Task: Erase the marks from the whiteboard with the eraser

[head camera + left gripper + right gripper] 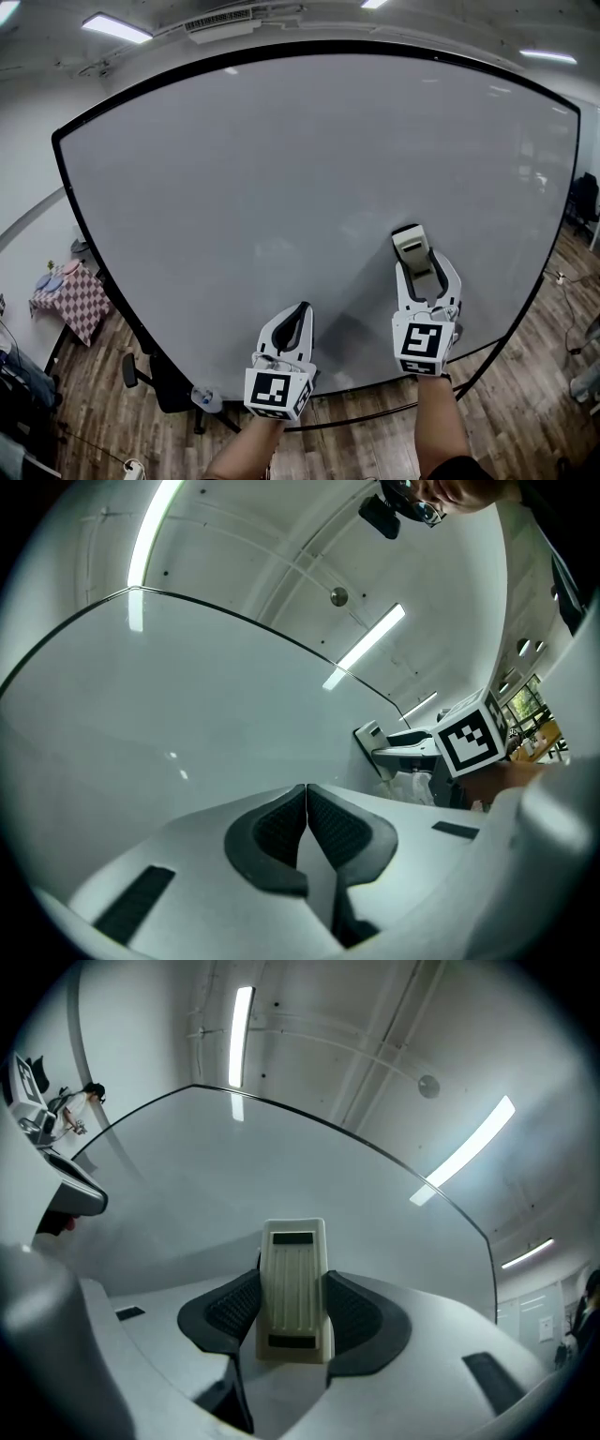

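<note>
Fingers (228, 1309) of our right gripper (424, 272) are closed on the eraser (293, 1283). The dark ribbed pads press its two long sides, and the cream body stands up between them with its ridged back facing the camera. From the head view the eraser (410, 244) sticks out past the fingertips and its far end meets the whiteboard (300, 169), low and right of centre on the board. A soft shadow falls to its left.

Our left gripper (296, 319) is lower and to the left, just in front of the board's bottom edge. In the left gripper view its fingers (272, 834) are pressed together – the two pads meet along one thin line with nothing between them. That same view shows the right gripper off to the side with its marker cube (469, 742), and the eraser's end (369, 737) set against the board.

The whiteboard fills most of what we see, a pale grey face inside a thin black frame. It reflects the ceiling lights (117, 28) faintly in both gripper views.

Beyond the board's left edge stands a small bench (67, 302) under a red-checked cloth – a couple of small bluish things lie on it, too small to name. A black office chair (155, 380) sits near the frame's lower left, on the wooden floor (375, 436). Our two forearms reach in from the bottom.
</note>
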`<action>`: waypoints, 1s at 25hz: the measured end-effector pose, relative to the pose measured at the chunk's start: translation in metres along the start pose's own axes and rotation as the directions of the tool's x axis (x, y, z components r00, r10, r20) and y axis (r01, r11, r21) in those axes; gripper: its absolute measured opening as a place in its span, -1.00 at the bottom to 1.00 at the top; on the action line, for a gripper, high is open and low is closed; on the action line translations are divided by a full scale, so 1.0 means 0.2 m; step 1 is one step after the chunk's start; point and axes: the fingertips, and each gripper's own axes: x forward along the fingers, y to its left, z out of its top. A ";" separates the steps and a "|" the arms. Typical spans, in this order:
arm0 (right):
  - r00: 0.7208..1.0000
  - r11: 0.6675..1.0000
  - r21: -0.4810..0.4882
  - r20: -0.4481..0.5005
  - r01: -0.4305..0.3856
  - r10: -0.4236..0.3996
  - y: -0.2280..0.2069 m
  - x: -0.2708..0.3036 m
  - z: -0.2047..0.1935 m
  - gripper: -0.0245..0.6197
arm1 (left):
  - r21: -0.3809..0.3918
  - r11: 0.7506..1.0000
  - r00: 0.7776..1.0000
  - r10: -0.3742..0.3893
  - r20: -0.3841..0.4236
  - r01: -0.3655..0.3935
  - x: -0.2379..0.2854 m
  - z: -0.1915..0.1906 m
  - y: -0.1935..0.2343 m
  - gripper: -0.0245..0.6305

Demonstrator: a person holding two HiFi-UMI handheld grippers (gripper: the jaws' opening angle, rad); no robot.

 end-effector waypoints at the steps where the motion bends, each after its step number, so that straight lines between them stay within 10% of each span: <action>1: 1.000 1.000 0.003 -0.007 0.025 -0.025 -0.05 0.00 -0.02 -0.17 | -0.001 1.000 1.000 0.000 0.001 0.000 0.00 0.00 0.00 -0.86; 12: 0.993 0.994 -0.011 -0.043 0.106 -0.106 -0.32 0.01 -0.09 -0.17 | -0.016 1.000 1.000 0.015 0.003 -0.015 0.02 0.00 -0.03 -0.86; 25: 0.968 0.982 0.127 0.224 -0.143 0.112 0.14 -0.36 0.24 -0.17 | -0.018 1.000 1.000 0.018 0.002 -0.018 -0.09 -0.04 0.04 -0.86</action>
